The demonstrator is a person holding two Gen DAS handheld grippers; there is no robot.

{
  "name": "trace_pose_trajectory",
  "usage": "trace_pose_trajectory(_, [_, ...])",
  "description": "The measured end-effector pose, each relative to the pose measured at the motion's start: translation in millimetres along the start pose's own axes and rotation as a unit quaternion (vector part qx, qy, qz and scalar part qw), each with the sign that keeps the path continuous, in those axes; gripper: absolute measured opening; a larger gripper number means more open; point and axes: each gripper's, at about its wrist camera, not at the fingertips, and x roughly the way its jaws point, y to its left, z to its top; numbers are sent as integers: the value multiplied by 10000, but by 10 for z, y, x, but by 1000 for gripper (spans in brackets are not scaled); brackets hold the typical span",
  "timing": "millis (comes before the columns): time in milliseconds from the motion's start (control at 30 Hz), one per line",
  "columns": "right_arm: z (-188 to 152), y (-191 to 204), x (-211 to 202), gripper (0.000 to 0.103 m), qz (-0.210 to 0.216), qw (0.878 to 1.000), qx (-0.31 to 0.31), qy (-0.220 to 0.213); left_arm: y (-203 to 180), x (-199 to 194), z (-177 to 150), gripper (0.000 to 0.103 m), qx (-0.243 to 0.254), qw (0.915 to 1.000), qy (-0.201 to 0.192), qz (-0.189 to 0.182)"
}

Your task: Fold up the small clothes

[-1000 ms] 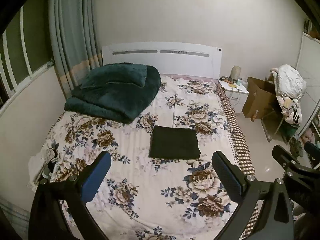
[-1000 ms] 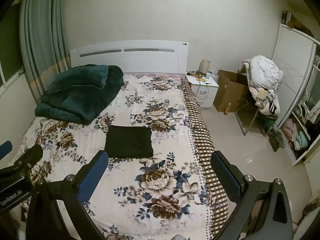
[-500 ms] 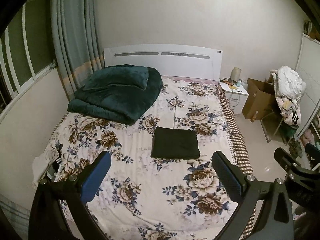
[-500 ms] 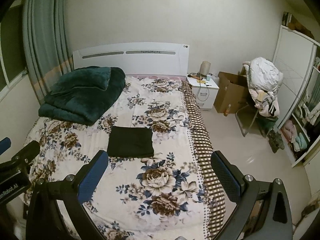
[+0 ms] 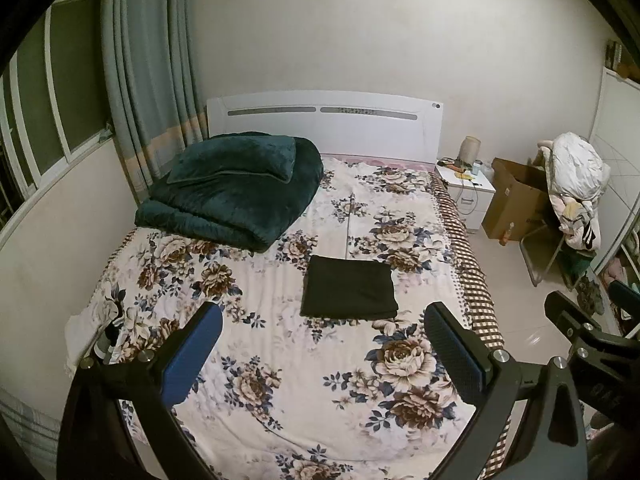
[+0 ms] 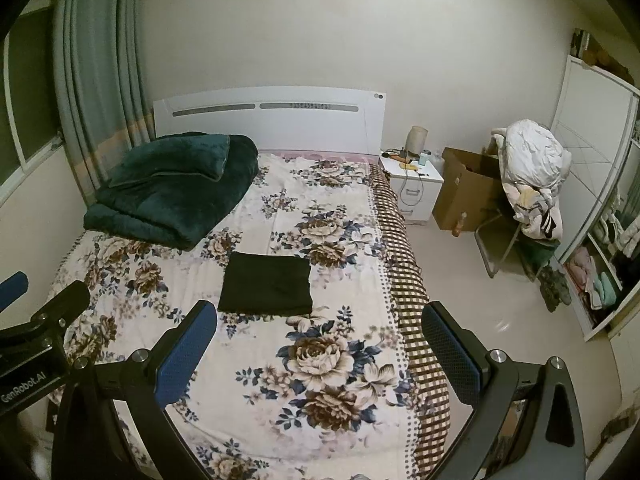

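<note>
garment (image 5: 349,293) lies folded on bed (image 5: 280,380), beyond both spread claws.

Both wrist cameras are looking down from above the foot of the bed (image 5: 280,360) toward the headboard (image 6: 268,120), well back. They are sharing the folded dark garment (image 5: 348,294); the right one is sitting further right.

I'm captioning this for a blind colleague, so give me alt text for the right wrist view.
A dark folded garment lies flat mid-bed on a floral bedspread, beyond the open, empty right gripper. A folded green blanket sits near the headboard; the left gripper shows at the left edge.
</note>
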Motion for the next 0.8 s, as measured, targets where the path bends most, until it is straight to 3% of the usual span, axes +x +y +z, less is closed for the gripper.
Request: trace_pose_trajectory(800, [50, 36, -132, 103, -44, 9999, -1, -122, -130, -115, 147, 103, -25, 10000, -62, 0])
